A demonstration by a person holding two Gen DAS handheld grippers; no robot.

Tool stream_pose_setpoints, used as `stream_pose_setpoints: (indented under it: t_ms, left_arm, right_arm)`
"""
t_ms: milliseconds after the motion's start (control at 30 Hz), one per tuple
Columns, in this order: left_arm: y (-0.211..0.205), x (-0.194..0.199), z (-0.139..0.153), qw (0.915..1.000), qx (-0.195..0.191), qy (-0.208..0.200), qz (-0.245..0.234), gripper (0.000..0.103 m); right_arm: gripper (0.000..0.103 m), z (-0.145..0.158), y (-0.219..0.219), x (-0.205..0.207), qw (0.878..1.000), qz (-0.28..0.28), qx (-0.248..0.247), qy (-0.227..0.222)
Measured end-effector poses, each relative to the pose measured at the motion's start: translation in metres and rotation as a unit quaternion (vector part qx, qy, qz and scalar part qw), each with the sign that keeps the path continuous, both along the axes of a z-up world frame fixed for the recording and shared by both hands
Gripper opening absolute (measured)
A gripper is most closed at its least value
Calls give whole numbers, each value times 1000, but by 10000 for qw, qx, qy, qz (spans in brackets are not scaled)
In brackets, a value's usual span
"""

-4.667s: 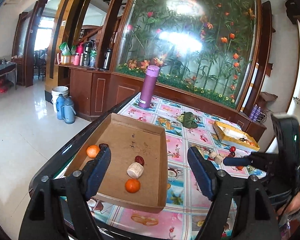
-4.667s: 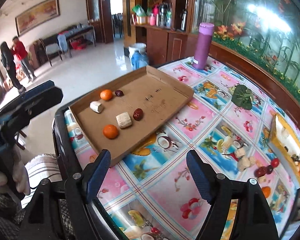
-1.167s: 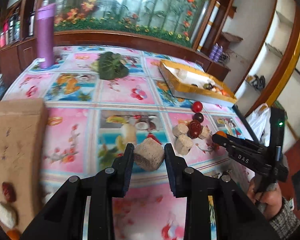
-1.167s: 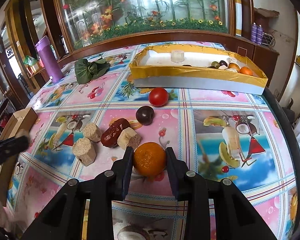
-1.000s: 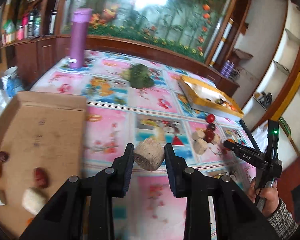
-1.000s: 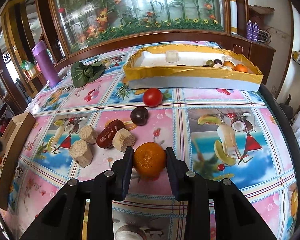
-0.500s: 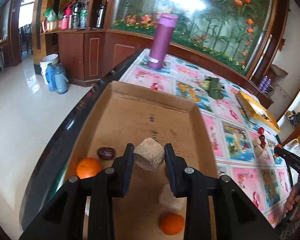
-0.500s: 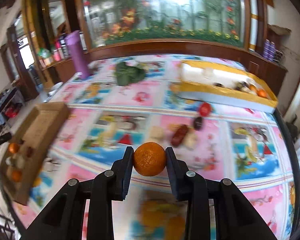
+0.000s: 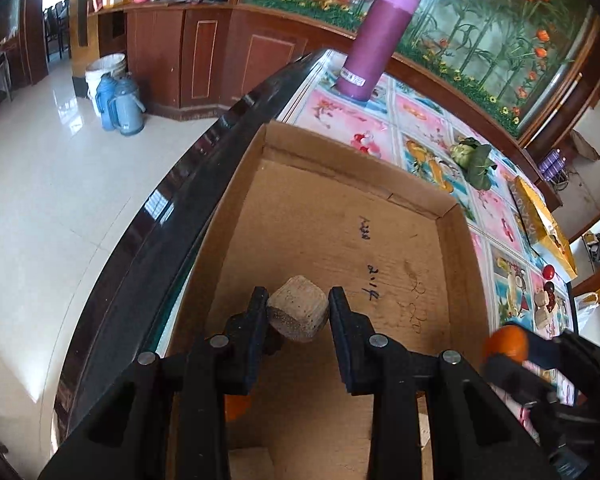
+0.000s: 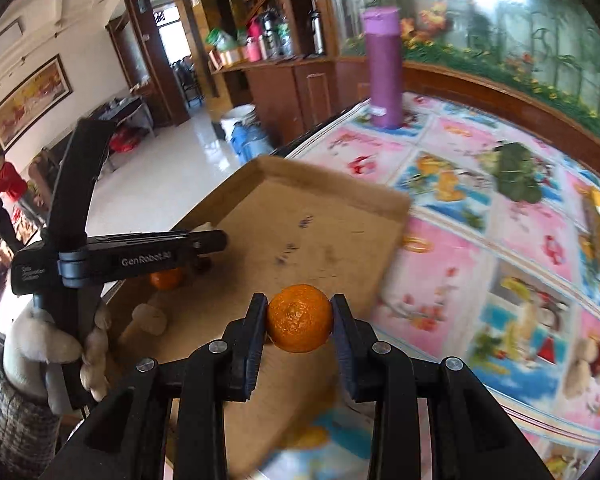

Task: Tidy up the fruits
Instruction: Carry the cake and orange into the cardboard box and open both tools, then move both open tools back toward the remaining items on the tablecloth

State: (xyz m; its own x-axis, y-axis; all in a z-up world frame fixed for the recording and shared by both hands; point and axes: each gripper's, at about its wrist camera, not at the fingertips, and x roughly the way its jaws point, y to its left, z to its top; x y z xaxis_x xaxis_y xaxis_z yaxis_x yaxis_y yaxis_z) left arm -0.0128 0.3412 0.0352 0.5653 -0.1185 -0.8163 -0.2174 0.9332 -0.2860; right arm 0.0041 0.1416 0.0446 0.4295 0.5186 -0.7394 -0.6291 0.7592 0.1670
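My left gripper (image 9: 298, 312) is shut on a beige chunk (image 9: 298, 314) and holds it low over the near left part of the cardboard tray (image 9: 340, 216). My right gripper (image 10: 299, 318) is shut on an orange (image 10: 299, 318) above the tray's (image 10: 320, 232) near right edge. The orange also shows at the right of the left wrist view (image 9: 505, 343). In the tray lie another orange (image 10: 166, 279), a dark fruit (image 10: 201, 266) and a pale chunk (image 10: 152, 319), partly hidden by the left gripper's body (image 10: 116, 260).
A purple flask (image 9: 378, 38) stands at the table's far left corner. A green leafy vegetable (image 9: 474, 158) lies mid-table. A yellow box (image 9: 540, 224) and loose fruits (image 9: 548, 296) sit far right. The table's dark edge (image 9: 188, 200) runs along the tray's left side.
Both grippers have moved toward the cardboard tray. The left has lowered the beige chunk into it. The right has carried the orange from mid-table to above the tray's edge.
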Motion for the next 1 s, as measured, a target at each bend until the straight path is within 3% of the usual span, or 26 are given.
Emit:
stream_pose_setpoints:
  t_ms: [167,267,333,367,400,567,633,733,867,1000]
  left_arm:
    - [9,-1,-3,9994,-346,10,65,31]
    - [13,-2,-3,9987,-499,-67,82,47]
    - [15,-4,-1,9983,-555,-158,115,50]
    - [16,-5,0,9981,-565,-193,131,50]
    - [16,-6,2,9982,-538,-210,152,50]
    - [13,-27,21,9978,-401,-480,238,52]
    - [8,-41,32,9969,-333,-654,287,60]
    - [-8,-64,48,9951,-174,-906,365,64]
    - [-38,-91,65,9919,404,-1021,644,82]
    - [-61,-118,74,9874,497,-1266,805,87]
  right_arm:
    - [36,-26,40,21,9995,64,-217,235]
    - [36,-35,51,25,9992,47,-256,301]
    - [42,-37,52,26,9992,23,-249,298]
    - [52,-36,51,25,9993,27,-227,283]
    - [60,-34,51,24,9995,20,-192,251]
    - [62,-8,29,14,9999,-94,56,-60]
    - [66,0,15,8,9996,-183,126,-178]
    - [70,6,-12,1,9987,-374,250,-233]
    - [70,4,-49,-5,9978,-588,239,-170]
    - [70,2,-80,-14,9977,-665,4,-139]
